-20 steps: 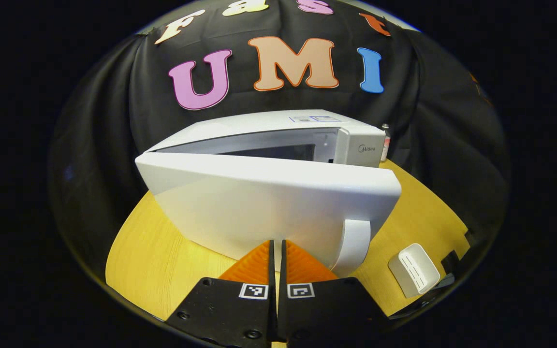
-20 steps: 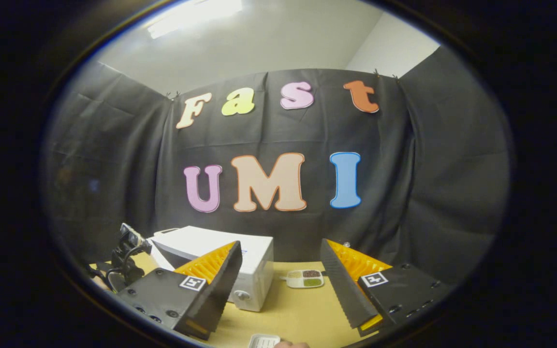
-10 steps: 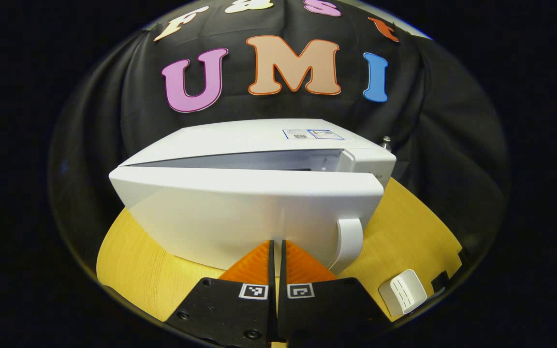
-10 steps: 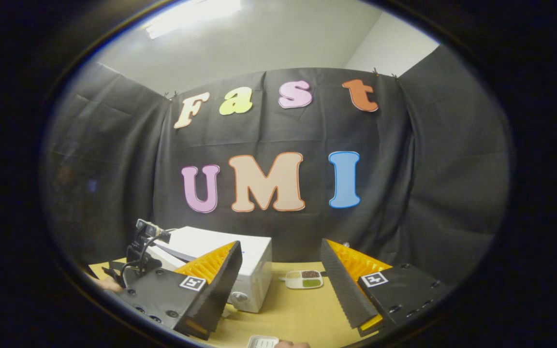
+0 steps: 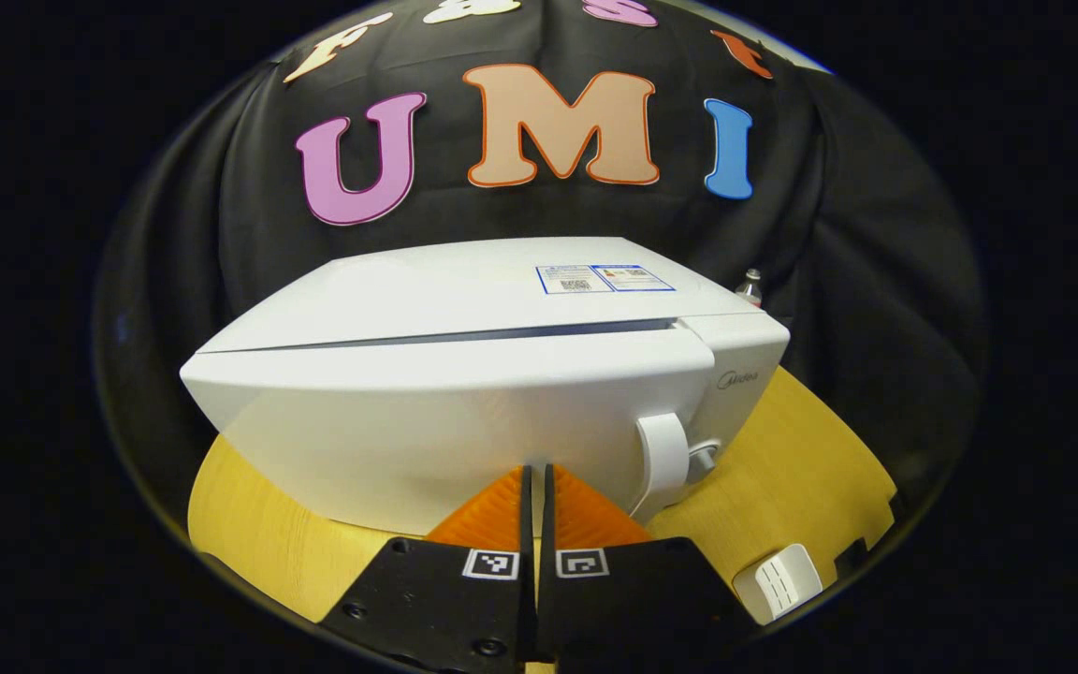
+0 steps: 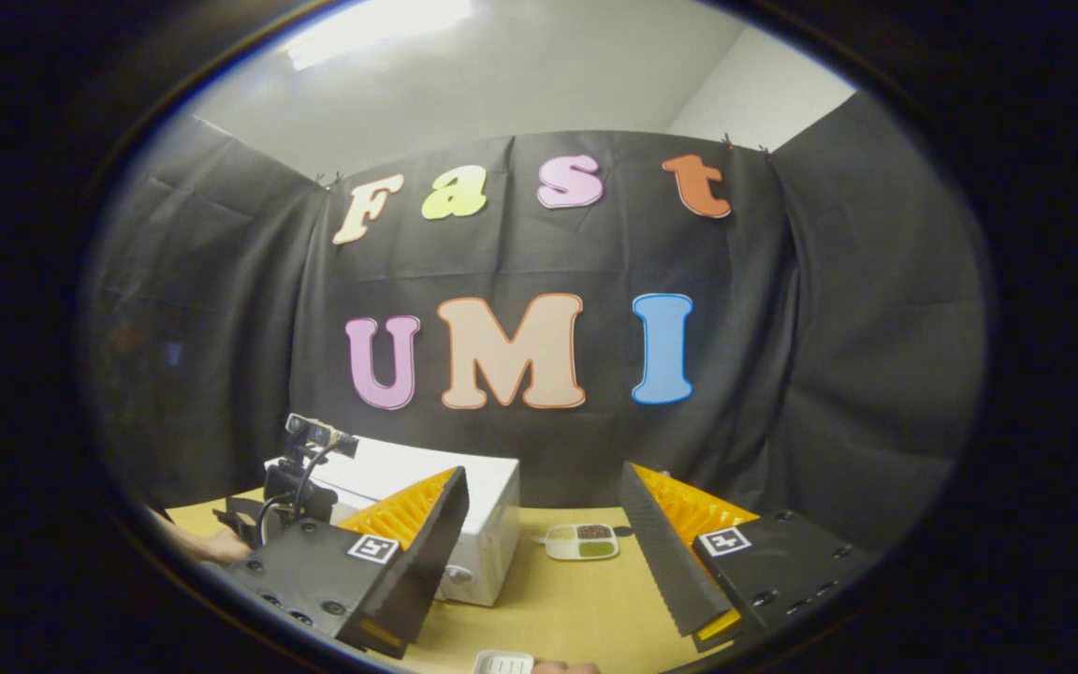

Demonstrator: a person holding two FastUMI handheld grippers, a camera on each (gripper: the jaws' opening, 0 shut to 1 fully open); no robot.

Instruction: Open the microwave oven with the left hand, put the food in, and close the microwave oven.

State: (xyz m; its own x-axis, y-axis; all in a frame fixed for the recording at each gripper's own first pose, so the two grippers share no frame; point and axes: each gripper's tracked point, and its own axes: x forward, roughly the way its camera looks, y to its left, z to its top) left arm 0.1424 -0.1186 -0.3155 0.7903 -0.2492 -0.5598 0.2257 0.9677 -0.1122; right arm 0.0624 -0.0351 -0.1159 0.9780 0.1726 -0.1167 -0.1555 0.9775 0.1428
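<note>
White plastic: the microwave oven (image 5: pixel 464 374) sits straight ahead of the left gripper (image 5: pixel 534 487), whose fingers are pressed together, empty, against its door (image 5: pixel 445 421). The door looks almost shut; only a thin dark seam remains. The right gripper (image 6: pixel 539 552) hangs wide apart, holding nothing. Likely the final push is left.
</note>
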